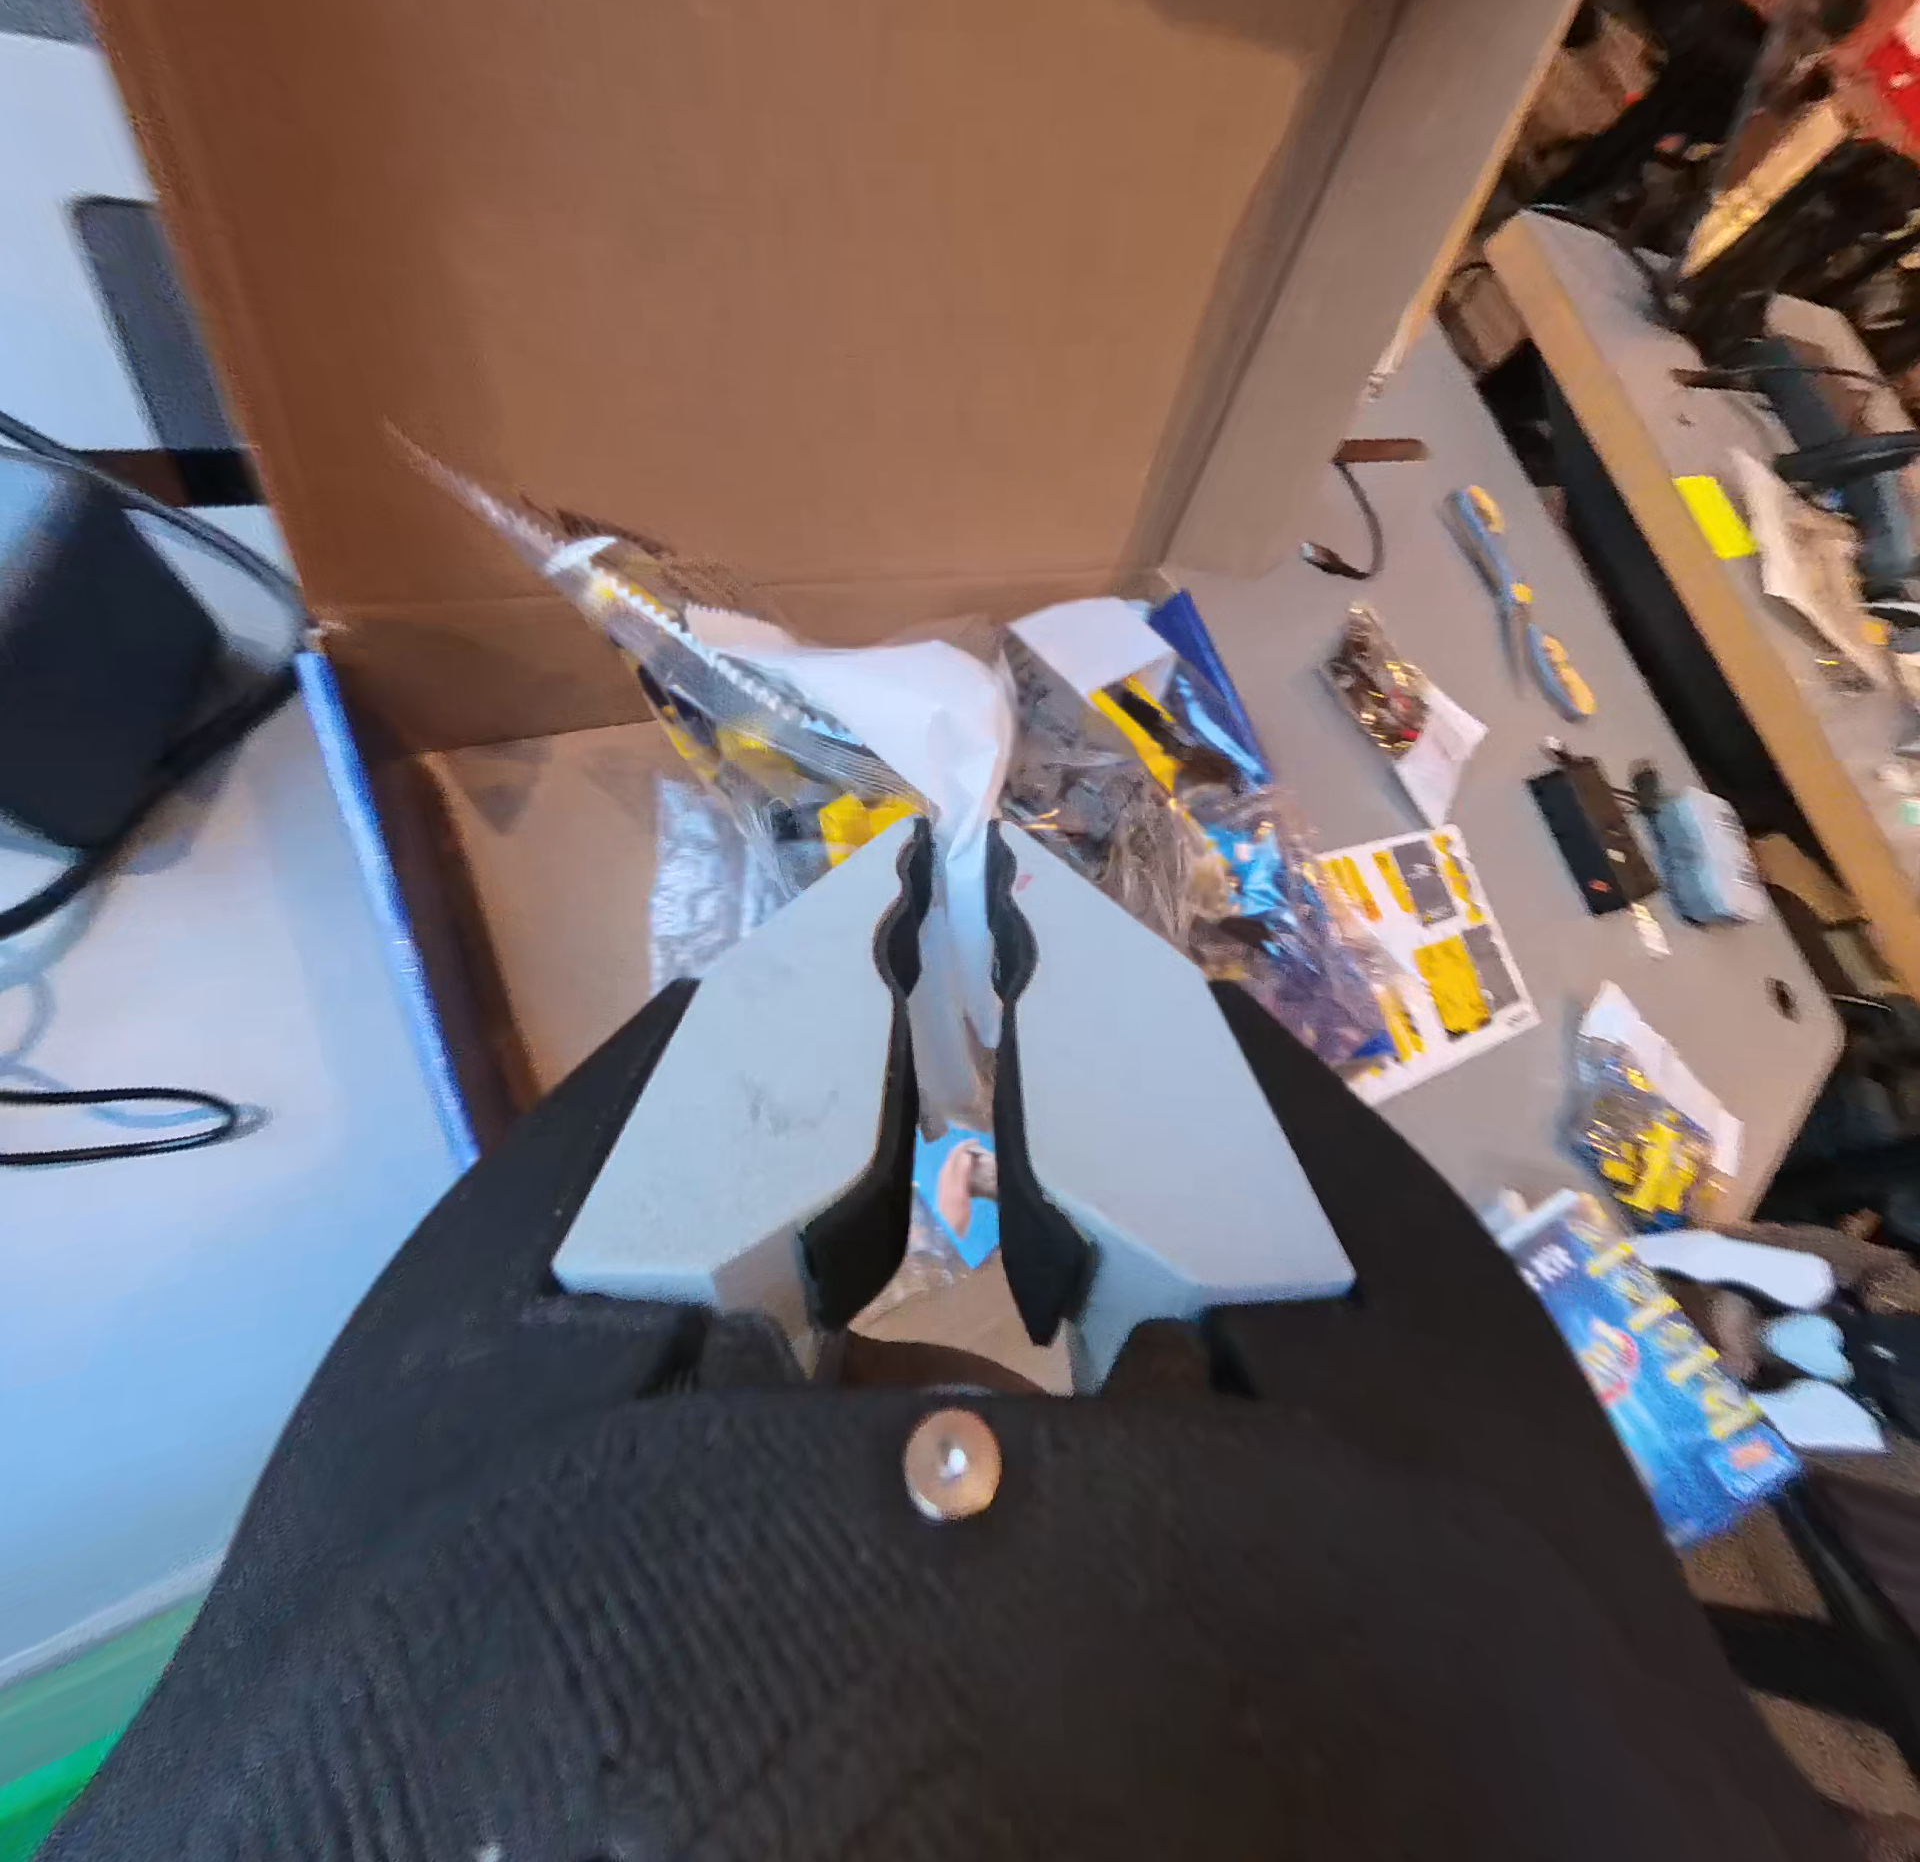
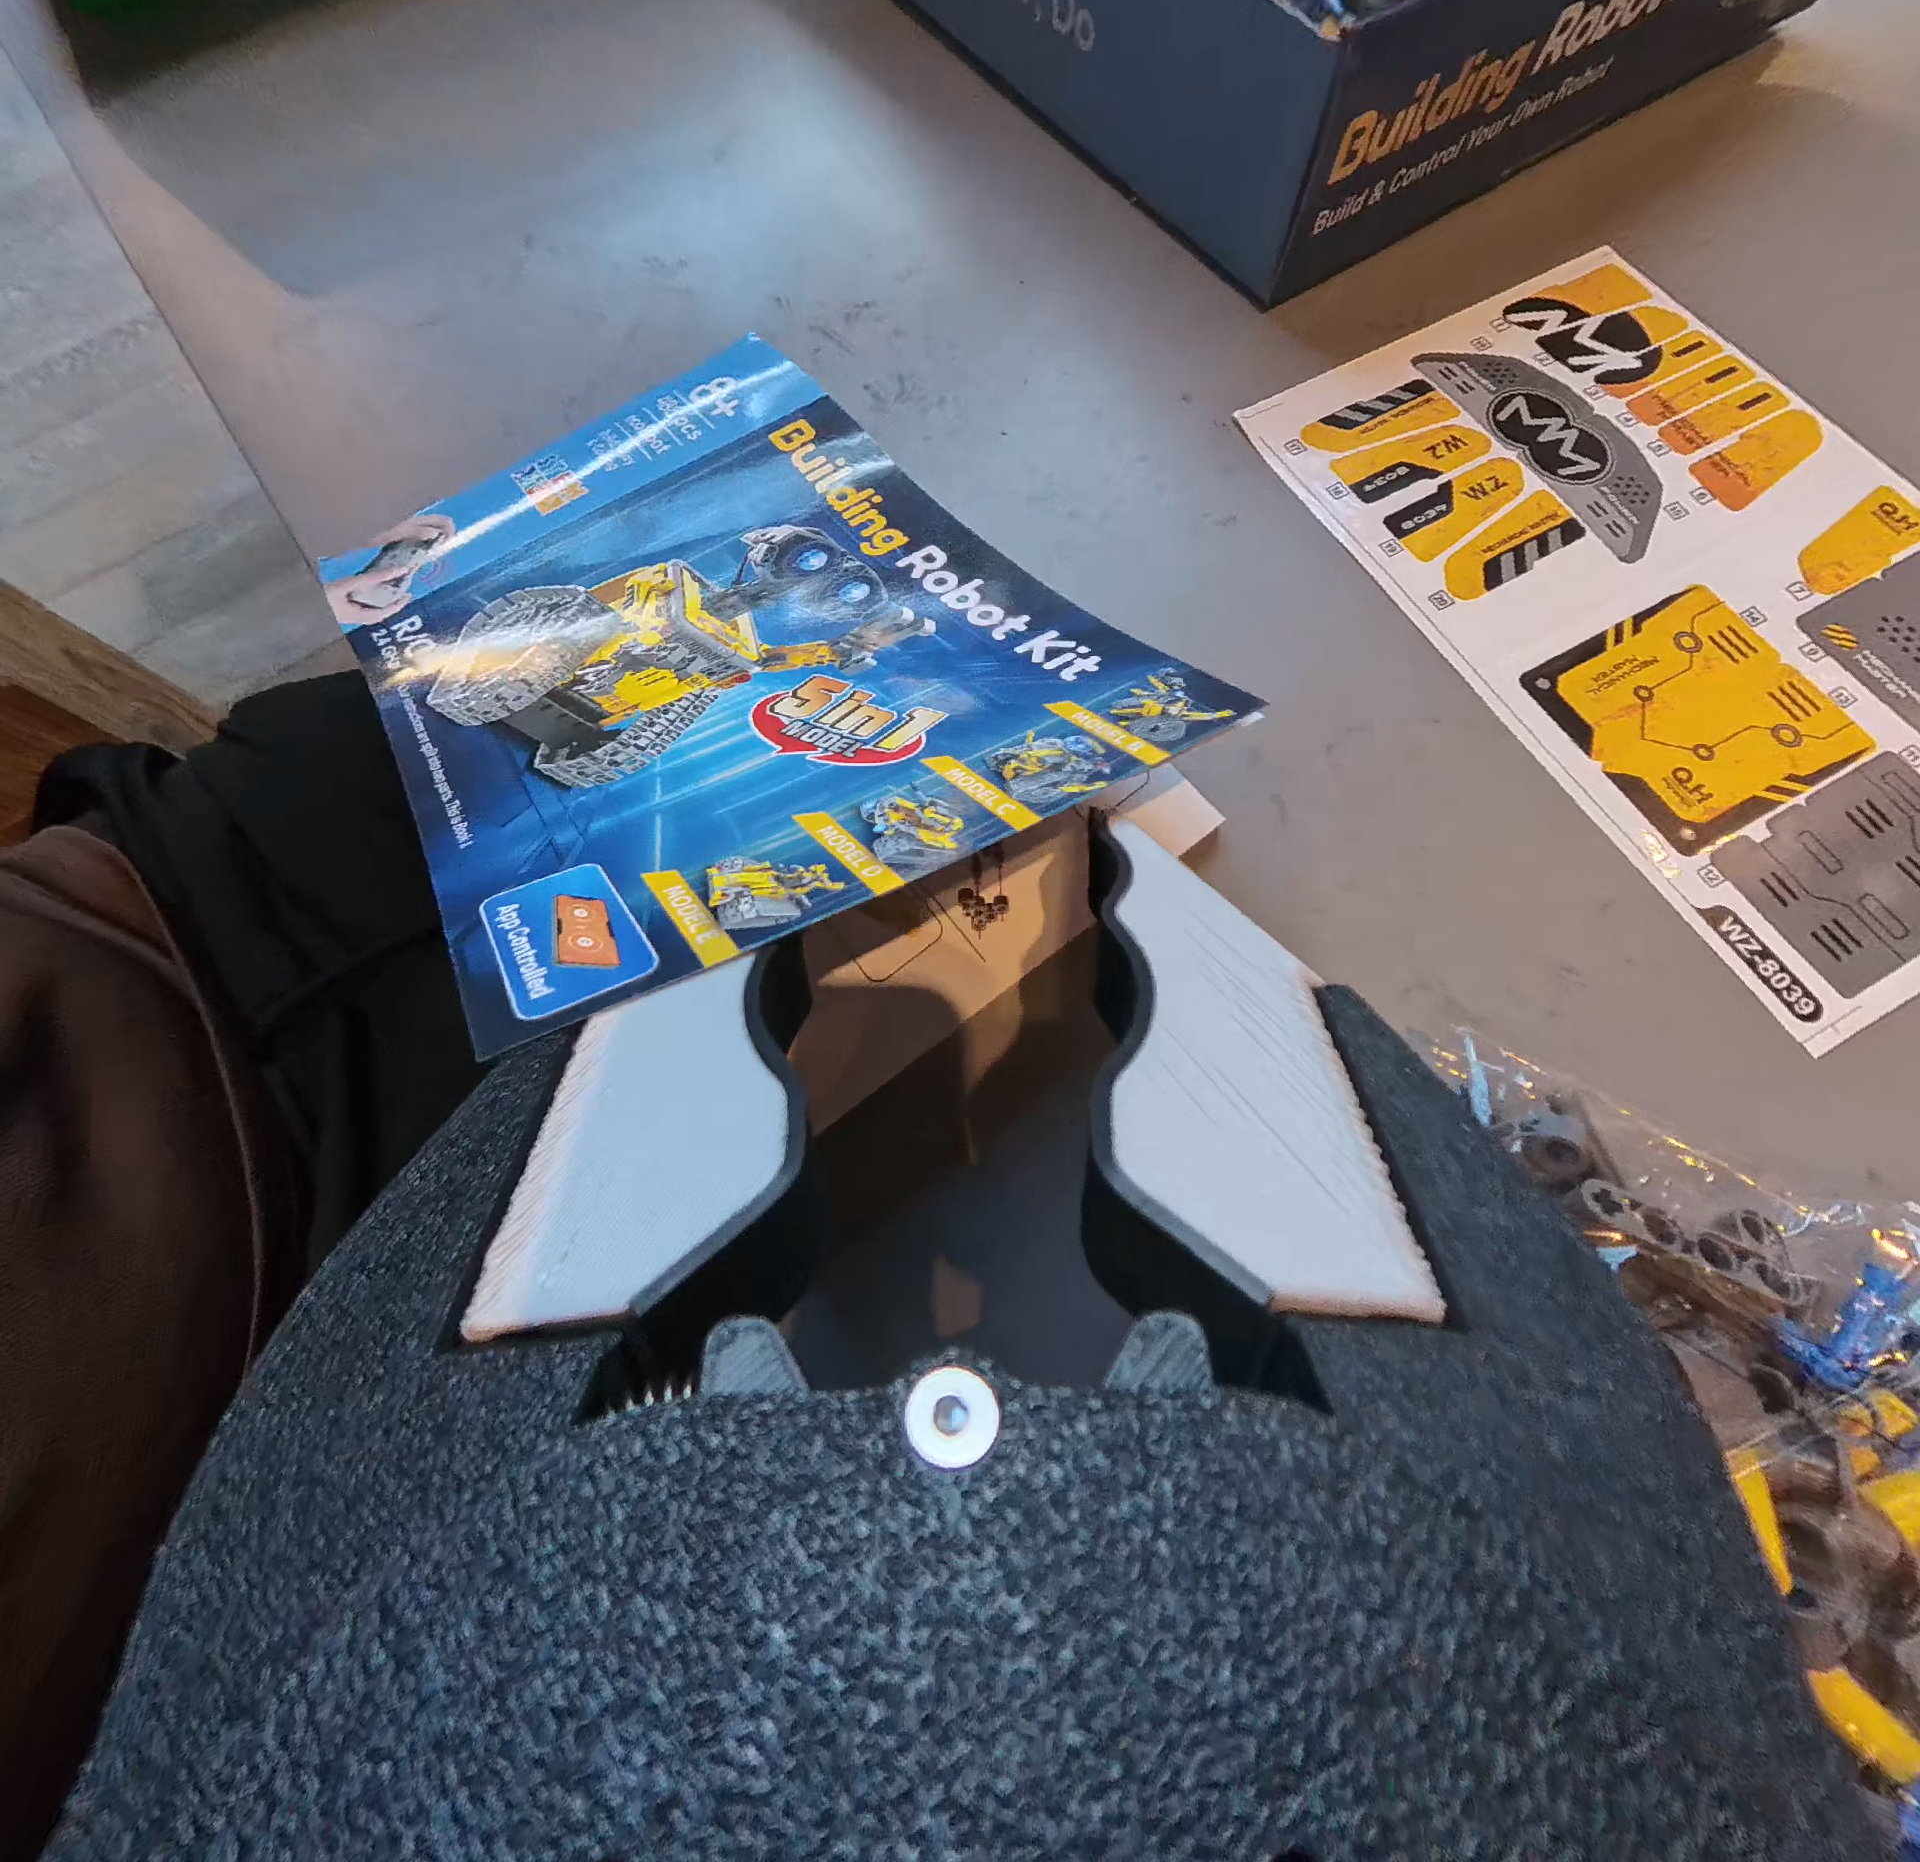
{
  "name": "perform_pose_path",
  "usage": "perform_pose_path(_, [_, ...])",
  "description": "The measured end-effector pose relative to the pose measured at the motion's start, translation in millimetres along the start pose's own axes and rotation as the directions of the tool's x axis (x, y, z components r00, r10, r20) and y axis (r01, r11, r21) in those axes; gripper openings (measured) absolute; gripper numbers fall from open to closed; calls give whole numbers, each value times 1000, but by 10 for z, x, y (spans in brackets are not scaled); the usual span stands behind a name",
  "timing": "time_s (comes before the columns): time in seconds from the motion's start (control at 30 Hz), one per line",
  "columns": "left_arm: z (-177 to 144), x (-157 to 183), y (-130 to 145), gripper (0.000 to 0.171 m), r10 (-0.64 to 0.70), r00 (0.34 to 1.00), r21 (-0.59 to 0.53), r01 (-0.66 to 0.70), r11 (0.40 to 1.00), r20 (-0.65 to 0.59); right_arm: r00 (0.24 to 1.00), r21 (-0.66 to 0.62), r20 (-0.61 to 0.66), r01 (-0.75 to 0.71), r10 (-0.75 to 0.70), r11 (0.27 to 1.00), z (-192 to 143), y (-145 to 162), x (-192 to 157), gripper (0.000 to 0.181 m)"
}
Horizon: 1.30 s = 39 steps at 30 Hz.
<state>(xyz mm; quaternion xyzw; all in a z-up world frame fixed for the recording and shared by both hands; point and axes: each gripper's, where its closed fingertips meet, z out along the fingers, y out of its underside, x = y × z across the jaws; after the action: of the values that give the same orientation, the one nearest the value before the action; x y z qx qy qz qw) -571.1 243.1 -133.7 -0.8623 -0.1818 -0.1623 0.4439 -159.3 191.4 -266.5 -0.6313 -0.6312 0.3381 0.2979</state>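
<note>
My left gripper is shut on a clear plastic bag of yellow and dark parts, pinching its white paper part, and holds it above an open cardboard box. The bag's serrated end points up and to the left. More bags lie in the box. My right gripper is open near the table's front edge. A blue glossy booklet lies across its left fingertip and hides it. The jaws stand wide apart and do not squeeze the booklet.
The box's raised lid fills the back. A yellow and grey sticker sheet lies on the grey table, with a dark blue box behind it. Bags of parts lie at right. Pliers and a black speaker flank the box.
</note>
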Motion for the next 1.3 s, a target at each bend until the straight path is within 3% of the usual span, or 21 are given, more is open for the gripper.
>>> perform_pose_path(0.2, [26, -432, 74, 7, 90, 973, -7, -91, 996, 214, 1000, 6, -14, -2, 3, 1000, -11, -10, 30, 52])
perform_pose_path(0.43, [-130, -219, -354, 6, 186, 951, 109, -218, 970, 245, 1000, 6, -17, -3, 3, 1000, -10, -8, 34, 52])
perform_pose_path(0.57, [-121, -161, -478, 6, 292, 907, 46, -319, 946, 303, 1000, 3, -16, -2, 2, 1000, -5, -7, 33, 52])
perform_pose_path(0.67, [-155, -377, -557, 6, 322, 843, 12, -361, 932, 431, 998, 4, -55, 13, -13, 1000, -33, -4, 95, 53])
perform_pose_path(0.83, [-114, -633, -238, 7, 354, 818, -112, -341, 933, 454, 989, 37, -145, 13, -8, 999, -183, -63, 292, 56])
perform_pose_path(0.97, [-251, -716, -197, 22, 306, 815, -62, -317, 946, 493, 978, 89, -208, -2, 21, 996, -325, -168, 450, 56])
perform_pose_path(1.1, [-452, -520, -272, 30, 358, 779, -30, -401, 916, 515, 978, 114, -205, -23, 47, 993, -361, -189, 465, 56])
perform_pose_path(1.2, [-483, -254, -165, 47, 365, 822, -32, -391, 920, 438, 971, 113, -232, -27, 52, 993, -367, -182, 515, 56])
perform_pose_path(1.3, [-311, 167, 239, 61, 293, 935, -93, -280, 956, 198, 953, 130, -291, -47, 84, 990, -429, -189, 645, 56])
